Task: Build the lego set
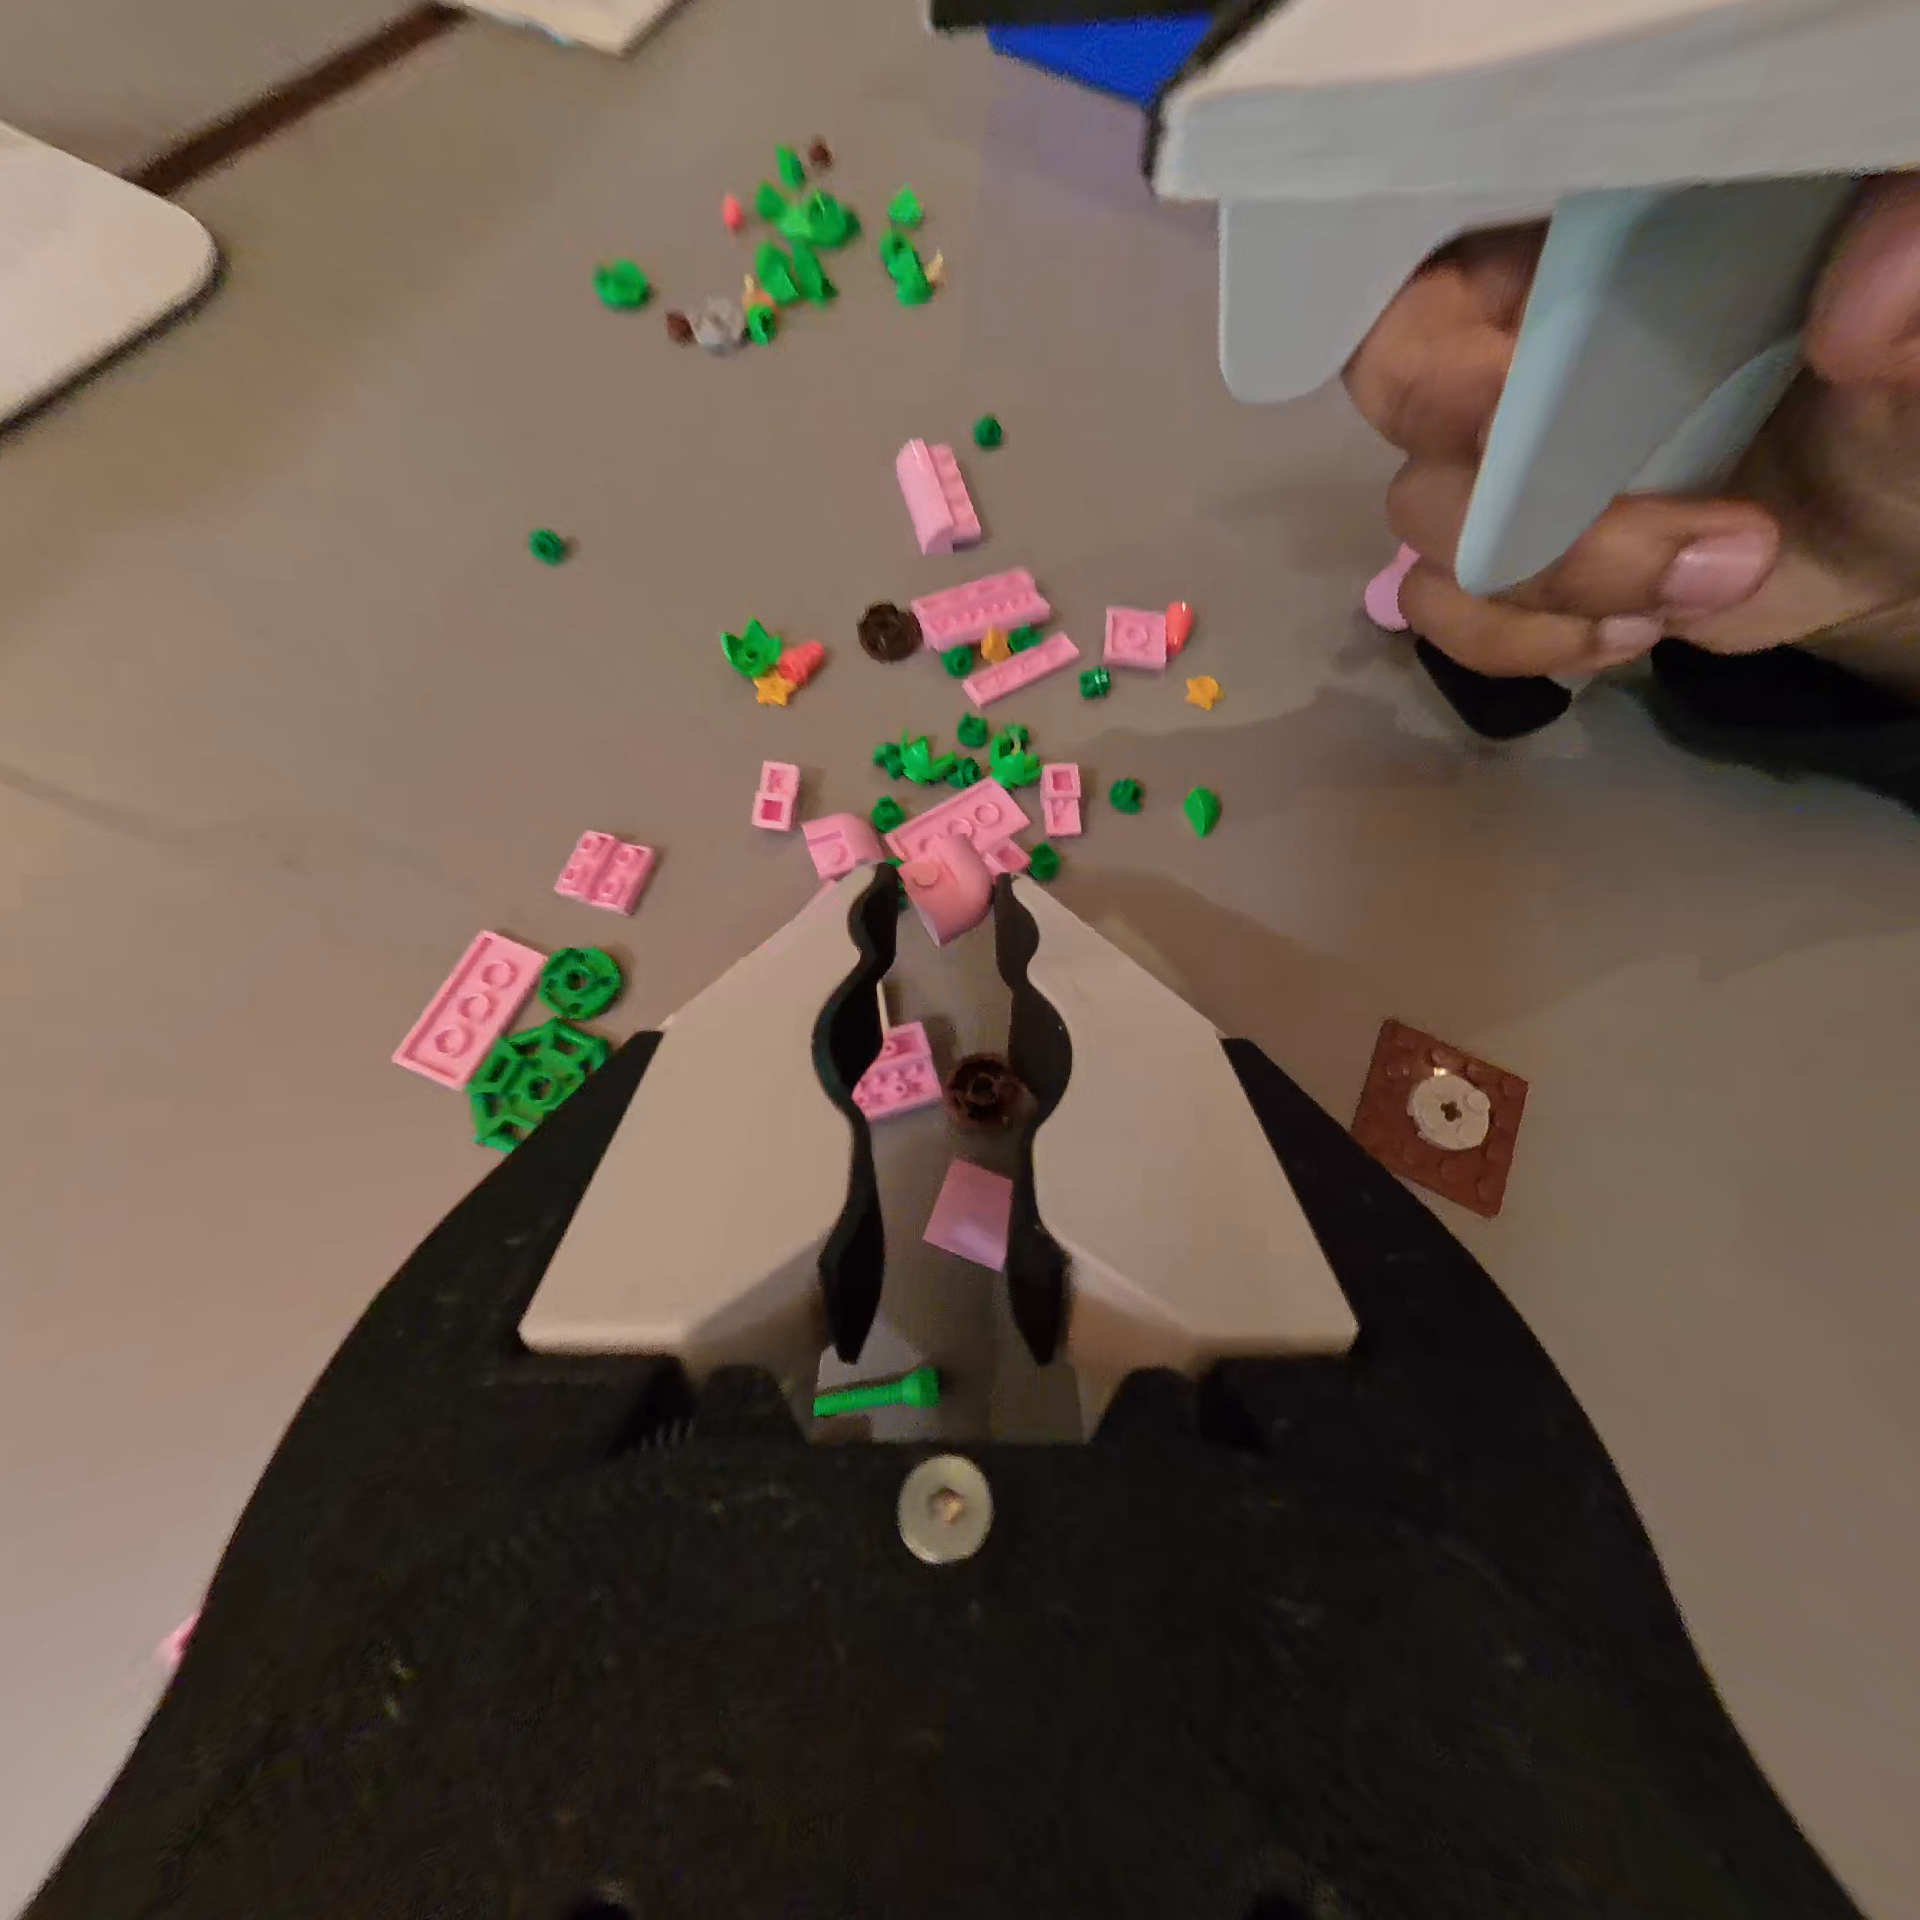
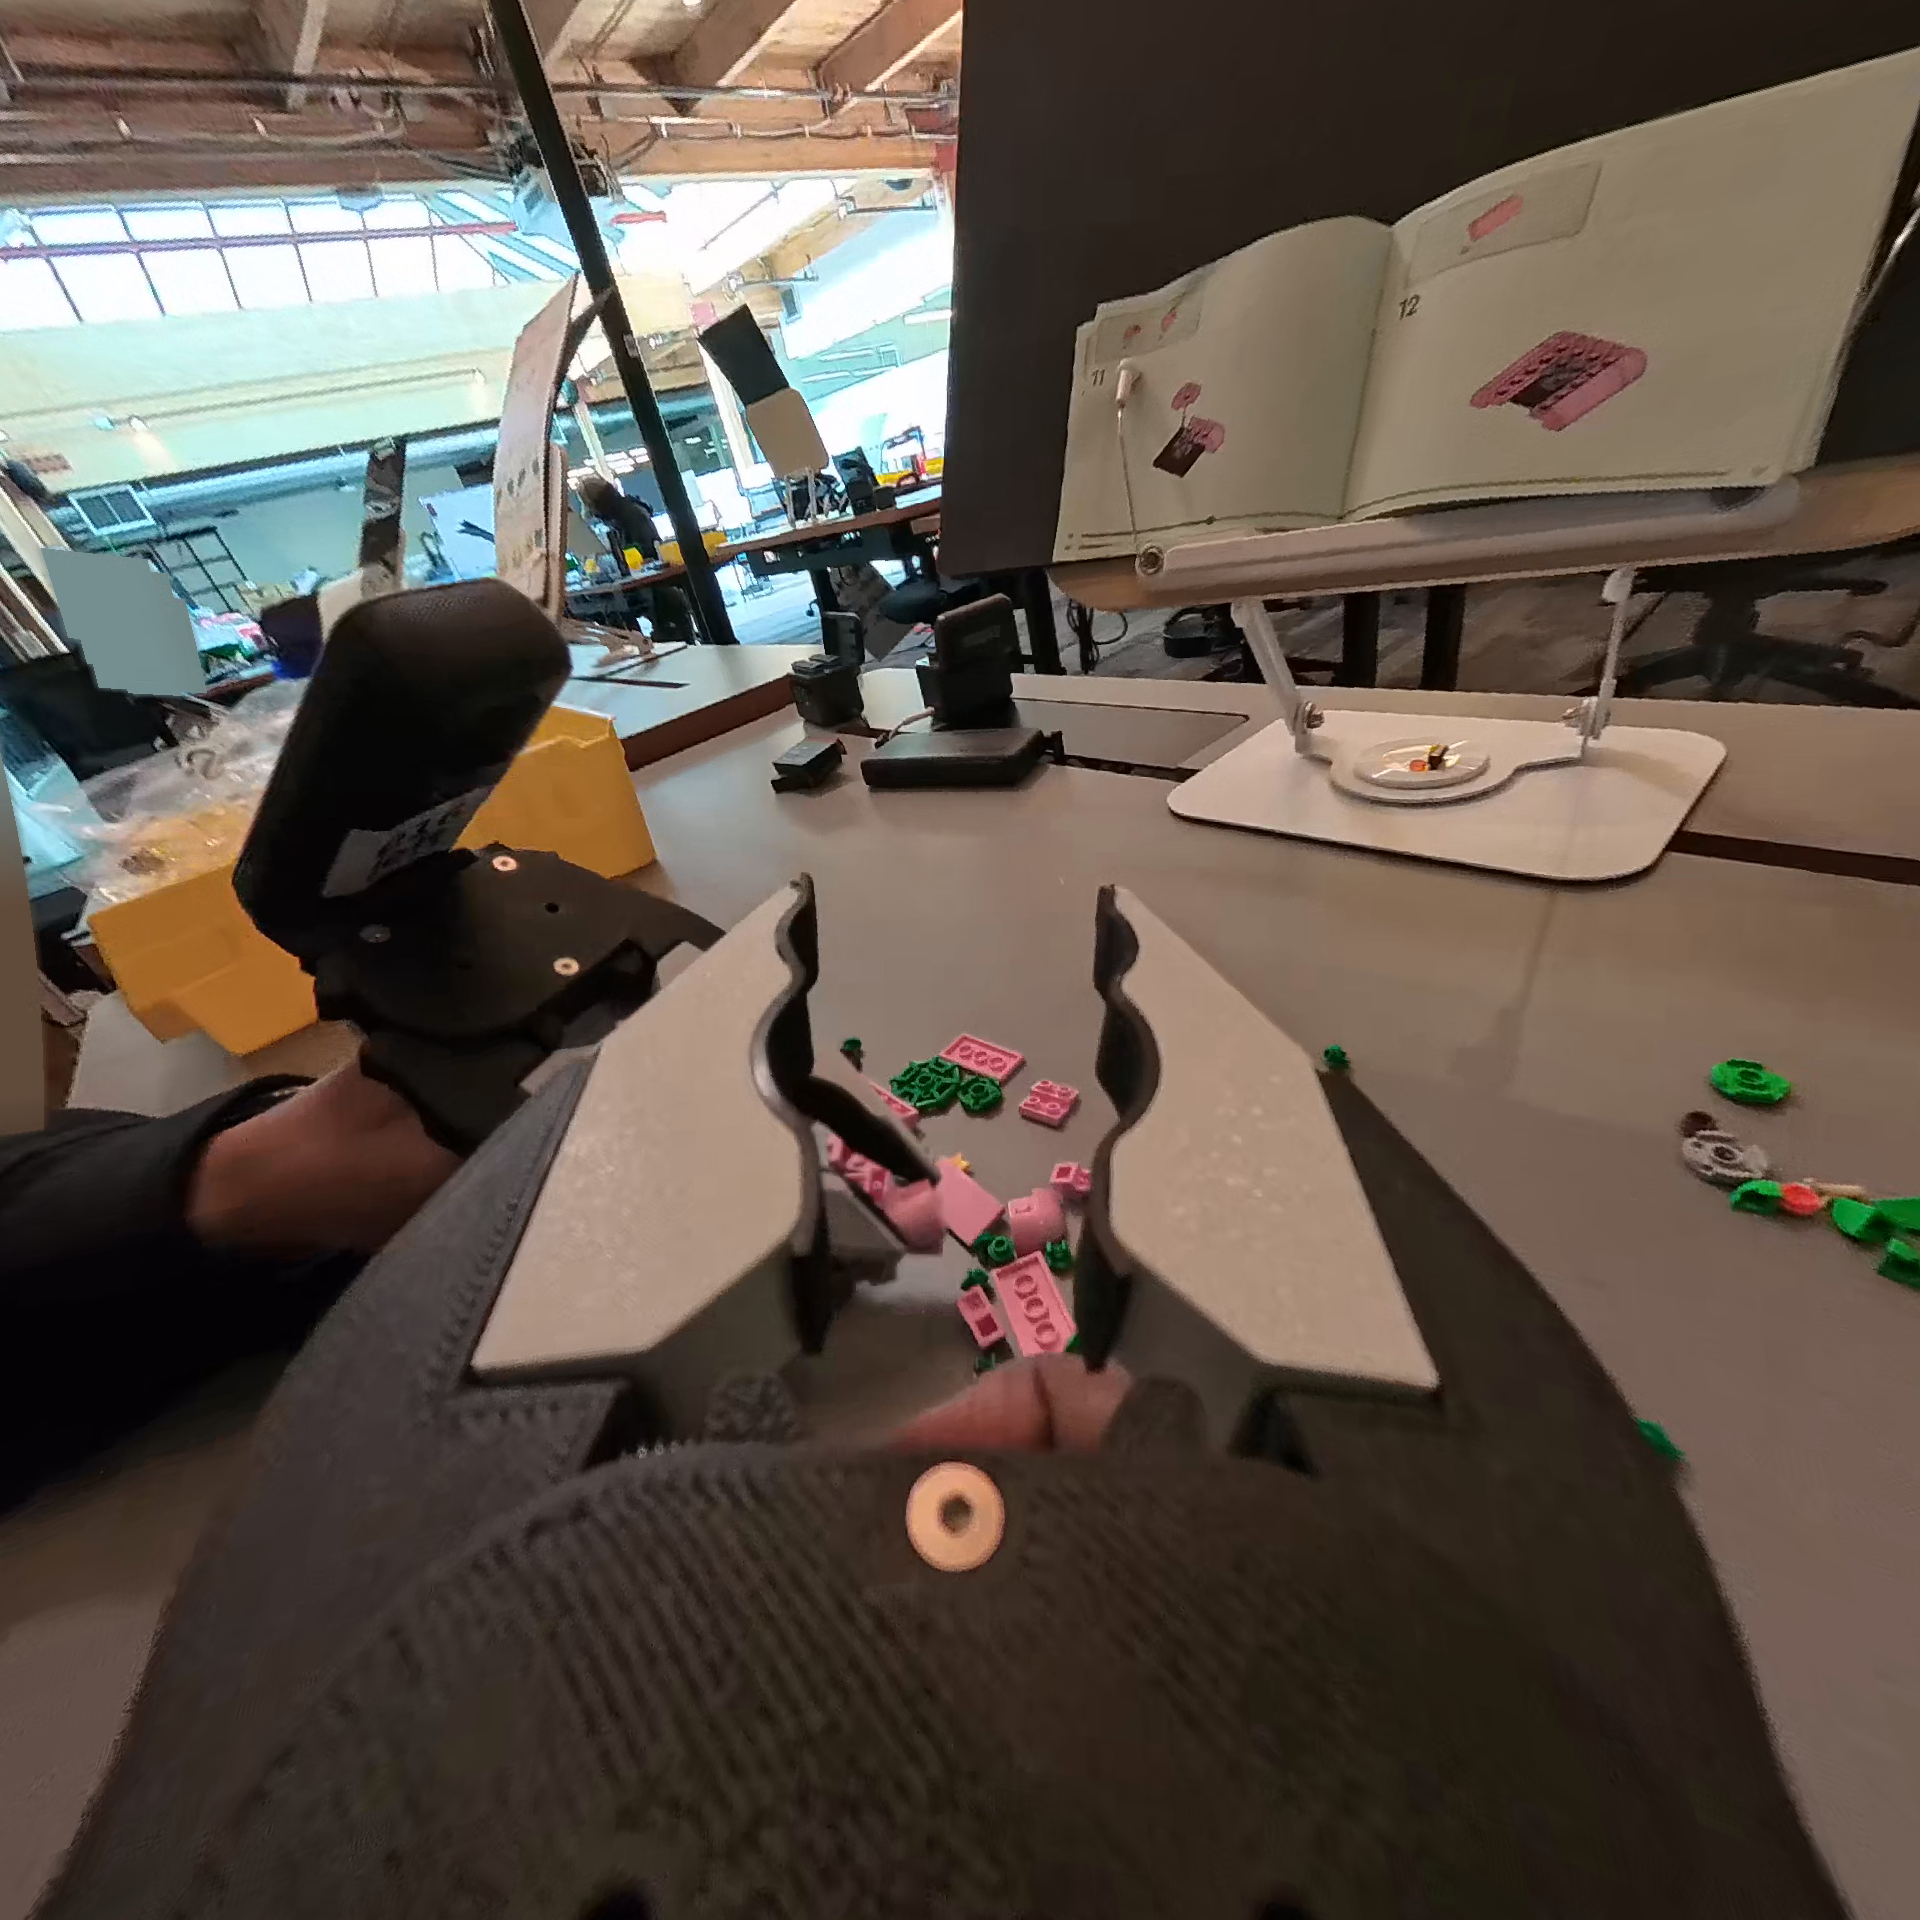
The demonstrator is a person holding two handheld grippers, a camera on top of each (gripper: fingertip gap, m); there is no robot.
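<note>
Left wrist view, left to right: flat pink three-stud plastic plate beside dark green round lattice pieces, on the grey tabletop. Left gripper angled down over the scattered pink and green bricks; its grey fingers with black wavy pads nearly together at the tips, clamped on a small pink rounded brick, lifted above the pile. Right of it, a brown square studded plate with a grey round disc on top lies alone, bare table around it. Upper right, a hand wraps the other gripper's pale handle, low near the table.

Right wrist view: left hand in a dark sleeve holds the other tool at left. Right gripper jaws wide apart, nothing between them, hovering over the pink pieces. Open instruction booklet on a white stand at far right; table edge behind it.
</note>
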